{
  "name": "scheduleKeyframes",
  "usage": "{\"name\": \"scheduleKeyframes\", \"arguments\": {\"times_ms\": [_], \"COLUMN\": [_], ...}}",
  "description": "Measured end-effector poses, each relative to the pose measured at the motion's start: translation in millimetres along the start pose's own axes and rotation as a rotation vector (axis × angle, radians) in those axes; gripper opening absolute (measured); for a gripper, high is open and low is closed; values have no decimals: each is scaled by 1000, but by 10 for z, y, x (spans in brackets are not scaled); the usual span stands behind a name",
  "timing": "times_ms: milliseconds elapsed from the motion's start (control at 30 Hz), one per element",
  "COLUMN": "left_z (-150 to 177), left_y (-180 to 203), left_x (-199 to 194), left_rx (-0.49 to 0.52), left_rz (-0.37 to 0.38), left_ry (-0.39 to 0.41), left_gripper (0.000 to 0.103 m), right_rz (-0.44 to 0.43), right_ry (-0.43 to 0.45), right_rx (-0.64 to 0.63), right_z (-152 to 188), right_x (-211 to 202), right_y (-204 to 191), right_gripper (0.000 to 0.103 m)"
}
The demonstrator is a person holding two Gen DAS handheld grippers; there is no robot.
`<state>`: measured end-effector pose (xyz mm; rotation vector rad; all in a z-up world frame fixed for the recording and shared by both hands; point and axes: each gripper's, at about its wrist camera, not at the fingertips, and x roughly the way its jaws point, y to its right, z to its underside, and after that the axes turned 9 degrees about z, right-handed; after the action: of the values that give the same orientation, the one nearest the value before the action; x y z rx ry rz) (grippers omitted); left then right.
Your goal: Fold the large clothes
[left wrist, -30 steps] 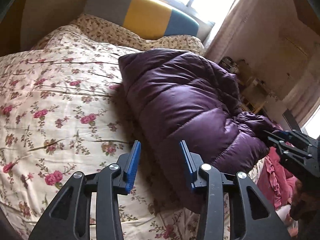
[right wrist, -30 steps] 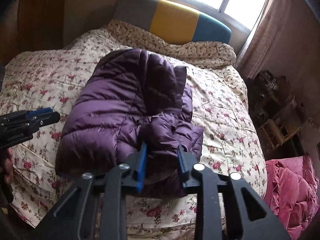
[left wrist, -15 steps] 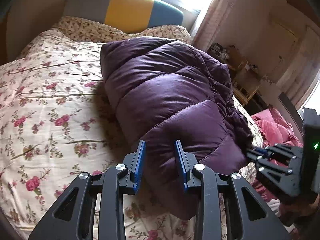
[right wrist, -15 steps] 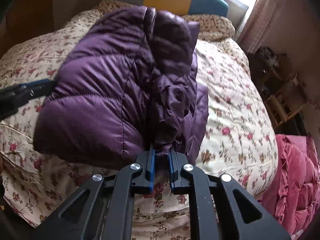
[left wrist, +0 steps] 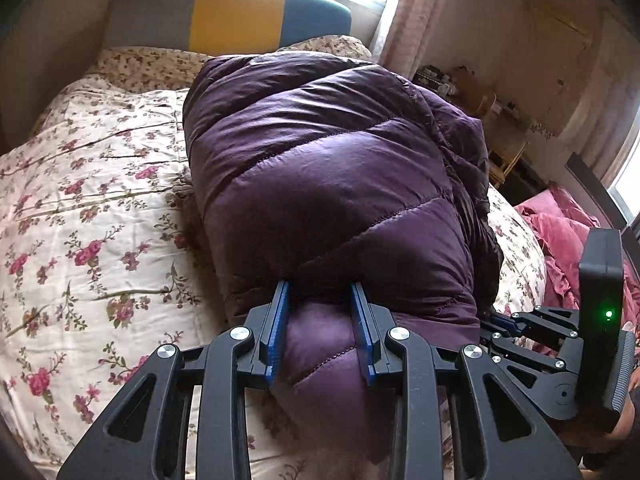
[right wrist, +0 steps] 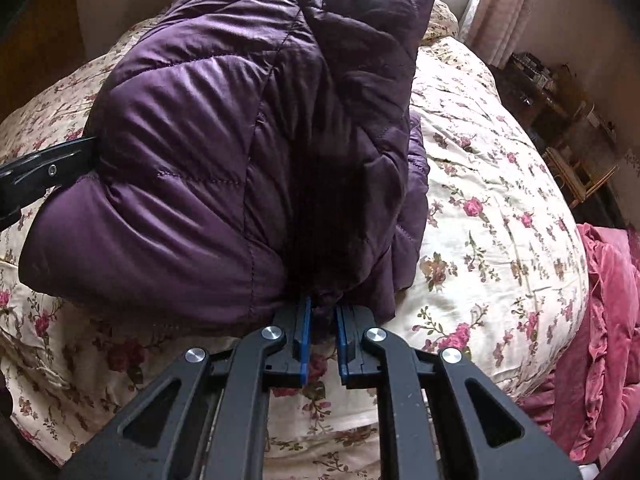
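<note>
A puffy purple jacket (left wrist: 340, 168) lies folded in a thick bundle on the floral bed quilt (left wrist: 80, 200). My left gripper (left wrist: 319, 286) is shut on a bulging fold at the bundle's near edge, its blue pads pressing into the padding. In the right wrist view the same jacket (right wrist: 200, 140) fills the upper left. My right gripper (right wrist: 322, 305) is shut on a thin dark bunch of fabric at its near hem. The right gripper (left wrist: 496, 322) also shows at the bundle's right corner, and the left gripper (right wrist: 60, 164) pokes in at the left.
A grey, yellow and teal headboard (left wrist: 236, 16) stands at the far end under a bright window. A crumpled pink blanket (right wrist: 608, 300) lies beside the bed on the right. Cluttered shelves (right wrist: 560, 92) stand along the right wall.
Both grippers have come down and in to the jacket's near edge. The left jaws narrowed onto a fold of padding, and the right jaws closed tight on the hem.
</note>
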<state>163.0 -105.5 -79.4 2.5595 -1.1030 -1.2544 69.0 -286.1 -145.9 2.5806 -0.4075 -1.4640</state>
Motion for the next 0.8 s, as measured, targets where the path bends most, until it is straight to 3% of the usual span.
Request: {"name": "scheduleKeyframes", "arguments": {"times_ms": [267,367,467,667,767,800], "left_z": [14,11,4,8,5,-5], "left_y": [29,29,29,0,-22,-30], "left_x": [-119,-165,-207,-321,-425,-466], "left_rx": [-21,-20,-19,-34,-49,-53], "left_rz": [-10,-14,-15,-4,5,6], "left_ry": [24,32,39,59,82,93], "left_gripper": [30,30,30,30,45,45], "right_rz": [47,71,103,121,121,122], "right_ry": [35,55,87,138,162,169], "right_rx": [5,-7,-19,-33,-35,-35], "right_z": [-8,-16,-42,-60,-98,-120], "right_x": [-208,-308,-434,-672,-803,-831], "right_y": [2,-22,-2,-55,-80,-77], "right_gripper": [13,20,35,44,47,47]}}
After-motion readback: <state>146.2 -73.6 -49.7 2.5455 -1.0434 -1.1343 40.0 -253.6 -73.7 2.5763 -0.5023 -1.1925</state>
